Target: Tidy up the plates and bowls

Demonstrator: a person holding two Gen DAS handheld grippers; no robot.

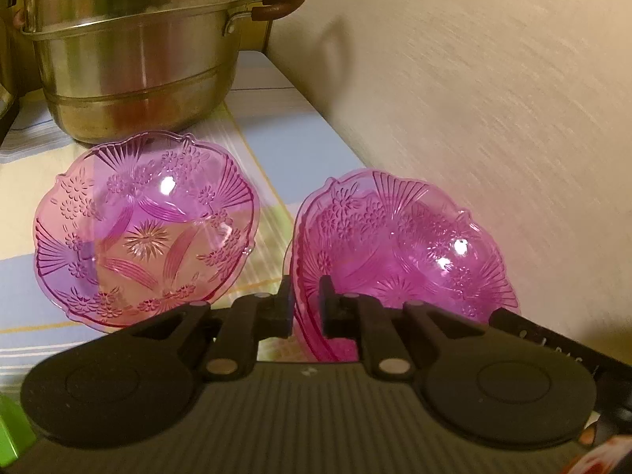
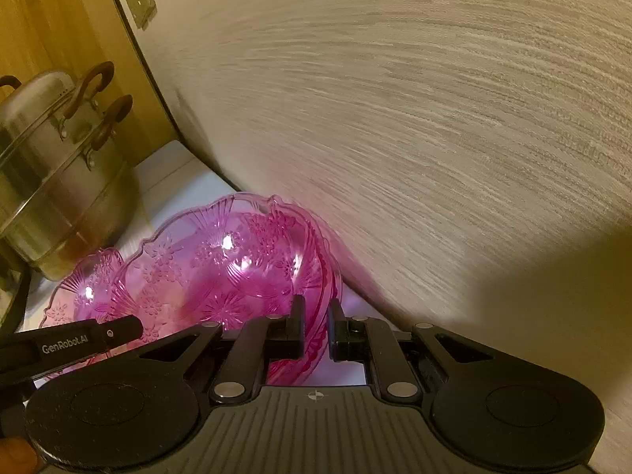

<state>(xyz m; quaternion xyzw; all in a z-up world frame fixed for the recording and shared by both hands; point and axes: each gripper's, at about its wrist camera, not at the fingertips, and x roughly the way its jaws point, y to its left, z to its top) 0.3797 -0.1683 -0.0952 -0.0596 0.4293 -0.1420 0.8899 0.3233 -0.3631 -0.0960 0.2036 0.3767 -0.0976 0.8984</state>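
A nested stack of clear pink glass bowls [image 1: 395, 237] with a cut flower pattern stands tilted by the wall, on the striped tablecloth [image 1: 296, 150]. My left gripper [image 1: 306, 288] is shut on the stack's near-left rim, which passes between its pads. In the right wrist view, my right gripper [image 2: 316, 308] is shut on the right rim of the same stack [image 2: 221, 268]. A single pink bowl [image 1: 146, 233] of the same kind lies flat to the left of the stack, and its edge [image 2: 79, 288] shows behind the stack. No gripper touches this single bowl.
A tall steel steamer pot [image 1: 130, 59] with brown handles stands behind the single bowl. A textured beige wall [image 1: 474, 98] runs close along the stack's right side. The other tool's black arm [image 2: 79, 339] crosses the lower left of the right wrist view.
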